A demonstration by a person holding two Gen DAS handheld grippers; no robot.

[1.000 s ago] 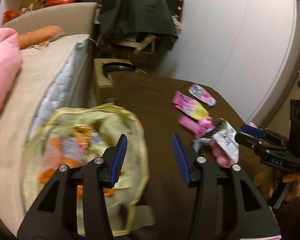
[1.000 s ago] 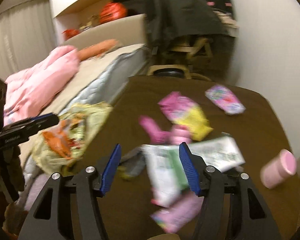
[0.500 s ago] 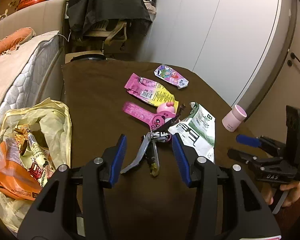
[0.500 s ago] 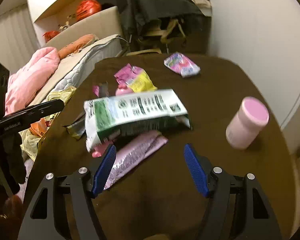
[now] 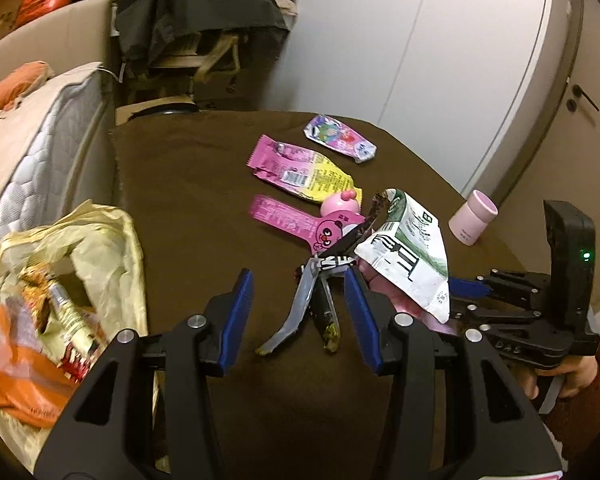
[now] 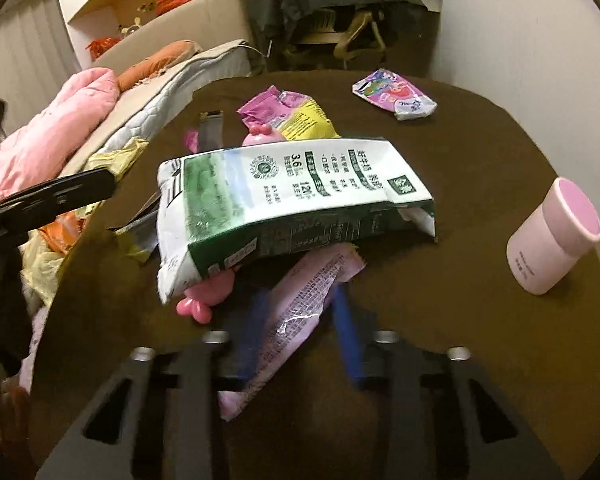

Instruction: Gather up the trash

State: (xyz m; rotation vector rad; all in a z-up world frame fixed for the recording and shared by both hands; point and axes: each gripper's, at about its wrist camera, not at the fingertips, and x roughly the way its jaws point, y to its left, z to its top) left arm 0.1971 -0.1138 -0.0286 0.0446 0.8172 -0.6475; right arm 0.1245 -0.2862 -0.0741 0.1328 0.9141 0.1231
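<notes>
Trash lies on the brown table (image 5: 188, 184): a green-and-white milk carton (image 6: 284, 200), a pink wrapper (image 6: 300, 304) sticking out from under it, a pink-yellow wrapper (image 5: 300, 168), a purple wrapper (image 5: 340, 140), a pink character wrapper (image 5: 284, 216) and grey and dark foil strips (image 5: 300, 308). My right gripper (image 6: 300, 328) is low over the table, and its blurred jaws are closing on the pink wrapper, whose edges meet both pads. My left gripper (image 5: 296, 312) hovers open above the foil strips and holds nothing. A yellow bag (image 5: 100, 248) of collected trash sits at the table's left edge.
A pink cup (image 6: 552, 236) stands near the table's right edge. A bed (image 5: 40, 128) with pink bedding runs along the left. A chair draped in dark clothes (image 5: 196, 12) stands behind the table, with white wardrobe doors (image 5: 440, 60) to the right.
The left gripper swung from over the yellow bag to over the foil strips. The right gripper sank toward the table, and its jaws narrowed from wide open onto the pink wrapper.
</notes>
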